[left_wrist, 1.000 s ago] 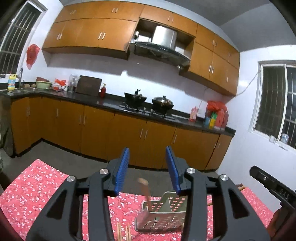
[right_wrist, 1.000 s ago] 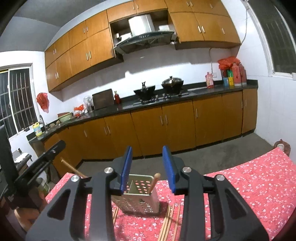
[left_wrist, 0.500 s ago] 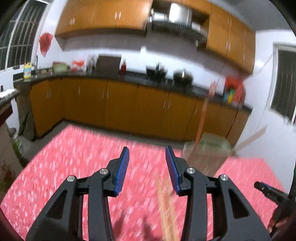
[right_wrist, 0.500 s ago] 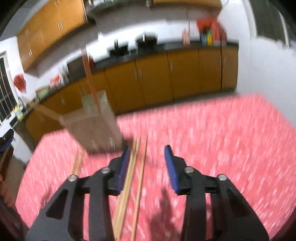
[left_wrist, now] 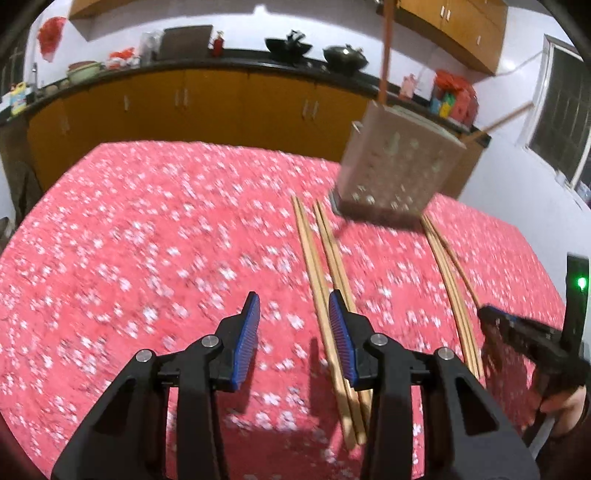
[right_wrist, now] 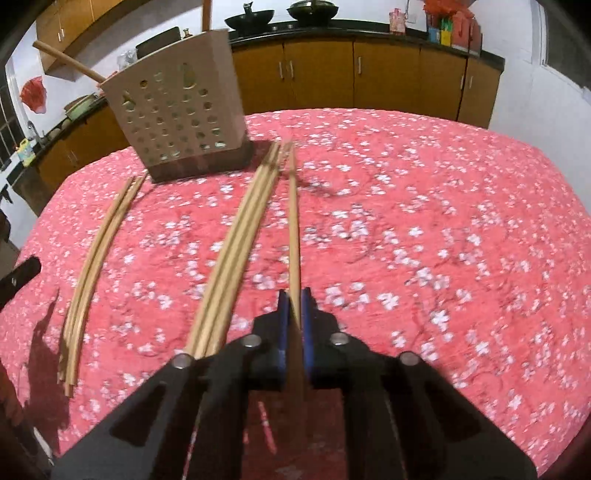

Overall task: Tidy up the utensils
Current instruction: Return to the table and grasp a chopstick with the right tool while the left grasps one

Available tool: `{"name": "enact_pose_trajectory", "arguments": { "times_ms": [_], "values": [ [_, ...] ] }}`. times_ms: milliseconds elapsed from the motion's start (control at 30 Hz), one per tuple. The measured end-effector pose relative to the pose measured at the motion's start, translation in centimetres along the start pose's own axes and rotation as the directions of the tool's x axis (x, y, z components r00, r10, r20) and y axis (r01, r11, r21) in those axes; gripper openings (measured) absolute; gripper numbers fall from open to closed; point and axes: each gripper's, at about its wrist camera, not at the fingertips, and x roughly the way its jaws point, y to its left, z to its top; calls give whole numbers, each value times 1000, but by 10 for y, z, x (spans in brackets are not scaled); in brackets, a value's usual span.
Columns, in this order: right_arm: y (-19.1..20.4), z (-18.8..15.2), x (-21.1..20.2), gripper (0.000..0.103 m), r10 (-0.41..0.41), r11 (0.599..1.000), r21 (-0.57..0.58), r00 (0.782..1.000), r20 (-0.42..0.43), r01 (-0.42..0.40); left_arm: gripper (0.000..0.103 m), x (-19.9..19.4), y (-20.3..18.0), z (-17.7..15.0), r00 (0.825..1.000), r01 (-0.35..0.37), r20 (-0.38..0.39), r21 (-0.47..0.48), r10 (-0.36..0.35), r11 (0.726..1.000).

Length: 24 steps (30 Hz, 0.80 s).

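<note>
A perforated metal holder [left_wrist: 399, 166] [right_wrist: 177, 110] stands at the far side of the red floral table [left_wrist: 147, 240] [right_wrist: 443, 221], with a wooden handle [right_wrist: 66, 61] sticking out of it. Wooden chopsticks lie in loose bunches [left_wrist: 325, 258] [left_wrist: 450, 277] [right_wrist: 240, 240] [right_wrist: 99, 240] in front of it. My right gripper [right_wrist: 294, 299] [left_wrist: 495, 321] is shut on a single chopstick [right_wrist: 293, 221] low over the cloth. My left gripper [left_wrist: 293, 310] is closing just above the cloth. One chopstick runs under the gap beside its right finger, untouched by the pads.
Orange kitchen cabinets with a dark counter [left_wrist: 221, 66] [right_wrist: 369, 33] run behind the table, bearing pots and bottles. The table's far edge lies close behind the holder. A hand [left_wrist: 565, 402] grips the right tool at the picture's right edge.
Both grippers tipped down from facing the kitchen and sank to the tablecloth. The right gripper closed on one chopstick. The left gripper's gap narrowed a little.
</note>
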Motion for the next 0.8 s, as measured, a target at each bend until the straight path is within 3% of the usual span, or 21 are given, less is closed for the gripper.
{"name": "enact_pose_trajectory", "arguments": {
  "times_ms": [133, 267, 433, 667, 800],
  "values": [
    [-14, 4, 0, 8, -24, 998, 63, 1000, 5, 24, 30, 7, -7, -7, 999, 22, -44, 7, -22, 1000],
    [-15, 3, 1, 8, -28, 998, 51, 1000, 8, 28, 25, 14, -13, -12, 997, 30, -74, 32, -28, 999],
    [-16, 3, 0, 8, -27, 998, 49, 1000, 10, 26, 20, 25, -21, -18, 993, 5, -115, 72, 3, 997],
    [-8, 1, -1, 8, -24, 1000, 10, 1000, 13, 24, 17, 28, -30, -21, 993, -53, -98, 130, 66, 990],
    [-2, -2, -1, 11, -27, 1000, -16, 999, 18, 27, 9, 31, -30, -18, 991, -74, -100, 134, 88, 988]
  ]
}}
